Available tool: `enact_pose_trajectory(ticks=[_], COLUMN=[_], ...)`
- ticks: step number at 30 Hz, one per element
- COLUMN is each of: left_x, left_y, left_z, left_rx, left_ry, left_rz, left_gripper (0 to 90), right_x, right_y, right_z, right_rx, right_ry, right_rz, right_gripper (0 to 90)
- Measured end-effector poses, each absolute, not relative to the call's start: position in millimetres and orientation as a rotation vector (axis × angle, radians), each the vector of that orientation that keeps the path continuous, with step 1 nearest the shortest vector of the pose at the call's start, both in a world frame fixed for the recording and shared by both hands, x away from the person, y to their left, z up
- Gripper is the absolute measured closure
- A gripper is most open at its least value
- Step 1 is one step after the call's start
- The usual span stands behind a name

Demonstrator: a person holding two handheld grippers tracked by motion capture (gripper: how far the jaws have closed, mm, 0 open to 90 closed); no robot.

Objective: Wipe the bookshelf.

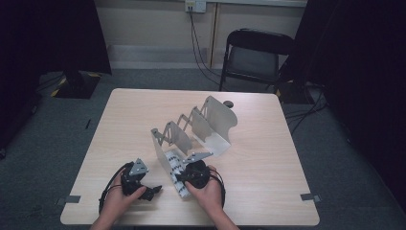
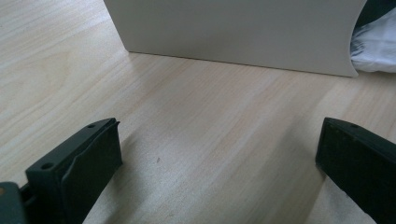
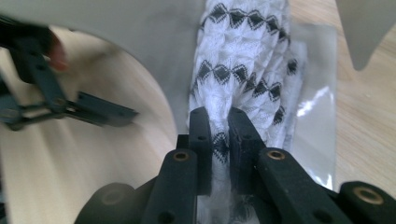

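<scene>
Nearest the camera, the right gripper [image 3: 219,126] pinched a white, black-patterned cloth in clear wrap [image 3: 243,70] (lying in the front slot of the metal rack [image 1: 191,129]); the left gripper [image 2: 219,154] rested wide apart and empty on the table [image 1: 268,139].

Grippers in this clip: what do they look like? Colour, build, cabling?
Both are matte black. The left gripper and right gripper each carry a grey three-cornered plate on top and trail a black cable. Jaws are flat rectangular black blocks with round screw holes, some brass-ringed. The forearms are bare, no sleeves visible.
</scene>
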State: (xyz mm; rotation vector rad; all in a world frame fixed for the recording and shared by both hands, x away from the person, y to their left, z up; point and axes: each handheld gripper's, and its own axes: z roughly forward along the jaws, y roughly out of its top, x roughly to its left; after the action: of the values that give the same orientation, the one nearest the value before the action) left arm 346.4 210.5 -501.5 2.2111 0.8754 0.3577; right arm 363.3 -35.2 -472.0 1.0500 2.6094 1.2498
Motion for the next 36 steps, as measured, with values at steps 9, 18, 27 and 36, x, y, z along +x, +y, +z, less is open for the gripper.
enact_pose_trajectory(ticks=[9, 18, 27, 36], left_x=[346.4, 346.2, 346.2, 346.2], left_y=[210.5, 210.2, 210.2, 210.2], left_z=[-501.5, -501.7, -501.7, -501.7], left_rx=[2.211, 2.203, 2.203, 2.203], left_ry=[0.875, 0.881, 0.881, 0.881], left_rz=[0.358, 0.363, 0.362, 0.362], left_gripper=[0.0, 0.0, 0.0, 0.0], right_x=[364.5, 367.2, 365.2, 363.6], right_y=[-38.5, -37.7, -40.6, -40.1], right_z=[-425.9, -378.3, -362.4, -363.2], right_rx=[0.984, 0.902, 0.879, 0.873], right_ry=[2.553, 2.483, 2.431, 2.430], right_rz=[1.379, 1.468, 1.516, 1.499], right_gripper=[82.1, 82.0, 82.1, 82.1])
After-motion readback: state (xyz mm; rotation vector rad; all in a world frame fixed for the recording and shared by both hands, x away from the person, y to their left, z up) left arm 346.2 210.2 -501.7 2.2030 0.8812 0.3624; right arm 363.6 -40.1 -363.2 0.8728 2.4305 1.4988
